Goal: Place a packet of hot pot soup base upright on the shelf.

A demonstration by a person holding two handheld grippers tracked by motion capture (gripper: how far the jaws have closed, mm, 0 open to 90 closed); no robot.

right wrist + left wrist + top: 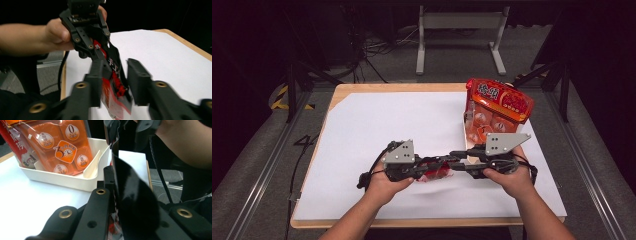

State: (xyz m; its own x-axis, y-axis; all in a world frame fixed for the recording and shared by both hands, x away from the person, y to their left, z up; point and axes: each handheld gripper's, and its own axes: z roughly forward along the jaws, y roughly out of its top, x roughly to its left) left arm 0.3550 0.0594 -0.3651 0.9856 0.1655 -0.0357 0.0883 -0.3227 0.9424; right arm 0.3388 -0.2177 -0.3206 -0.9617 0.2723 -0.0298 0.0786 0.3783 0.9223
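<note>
Red packet held between both grippers above white sheet, table centre at 6 o'clock. Left gripper clamped on packet; right gripper jaws parted, packet between, grip released. Handover half done; placing in white tray, 2 o'clock, likely remains. Orange bag reads "3", "0".

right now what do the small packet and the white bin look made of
Packet: thin glossy plastic film, judging by its crinkles and printed red surface. Bin: apparently rigid matte white plastic, with smooth moulded walls and a rounded rim.
</note>
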